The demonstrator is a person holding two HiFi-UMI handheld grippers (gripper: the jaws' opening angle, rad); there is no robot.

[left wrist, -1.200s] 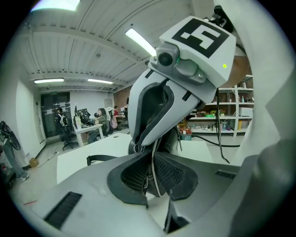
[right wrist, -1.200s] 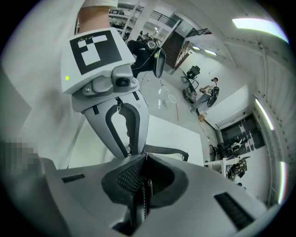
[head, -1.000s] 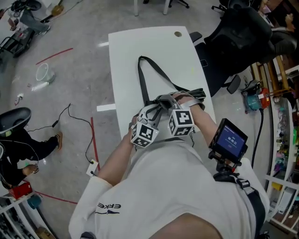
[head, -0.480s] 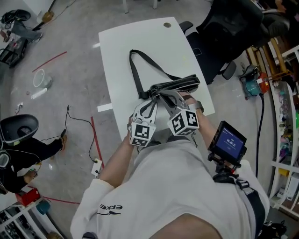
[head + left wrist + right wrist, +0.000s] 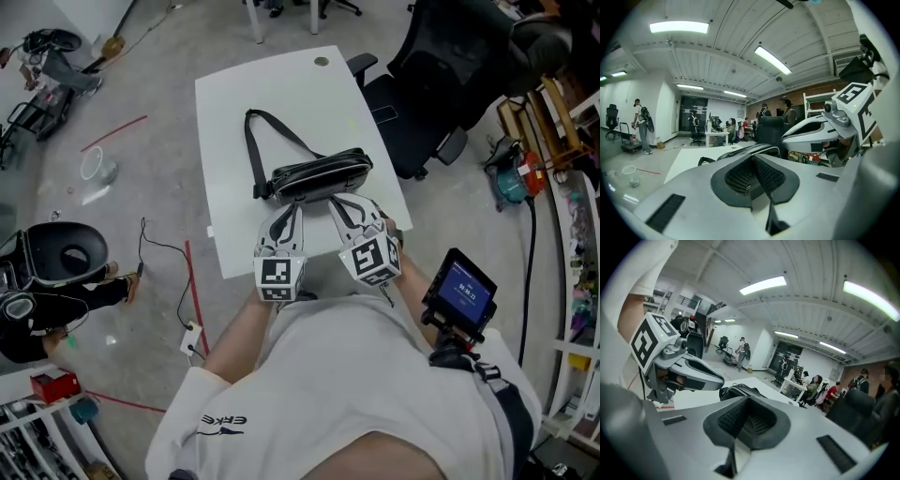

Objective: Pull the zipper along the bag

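Black bag [image 5: 319, 176], lying lengthwise across the middle of the white surface [image 5: 234, 103], its strap [image 5: 255, 141] looped out flat toward the far left; the zipper pull is too small for me to make out. On the near side of the bag I have both tools side by side, pointing at it. The left gripper [image 5: 286, 208] has its jaws pressed together with nothing between them, the tips just short of the bag's left end. The right gripper [image 5: 339, 202] is likewise closed and empty, aimed at the bag's middle. In the left gripper view the ribbed pads [image 5: 761, 174] meet, and the bag shows beyond them; the right gripper view shows the same closed pads [image 5: 736, 420] with the bag ahead. Whether either tip touches the bag I cannot tell. A black office chair [image 5: 450, 75] stands beyond the surface's right edge, and a small screen [image 5: 460, 292] sits by the person's right arm.
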